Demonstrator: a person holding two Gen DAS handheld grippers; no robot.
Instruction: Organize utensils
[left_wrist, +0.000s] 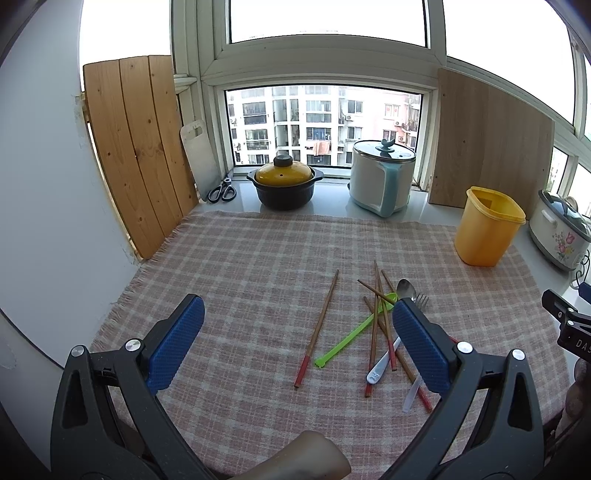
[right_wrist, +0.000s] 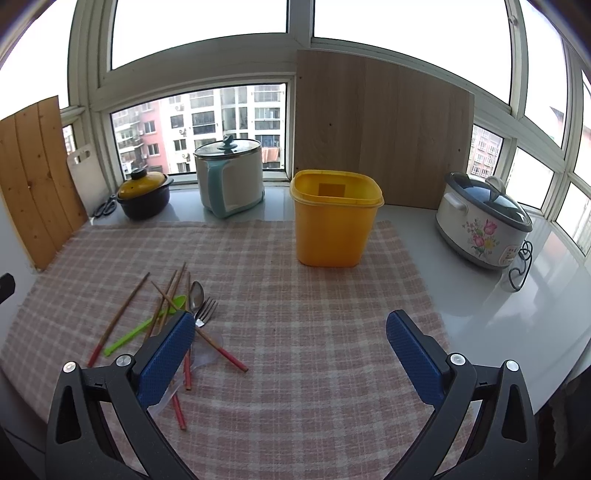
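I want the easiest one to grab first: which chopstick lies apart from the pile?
The lone chopstick left of the green spoon, touching nothing. The other chopsticks cross each other over the spoons and fork.

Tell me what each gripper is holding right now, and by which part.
Nothing is held. The left gripper and right gripper are both open above the cloth; the chopsticks, spoon and fork lie loose.
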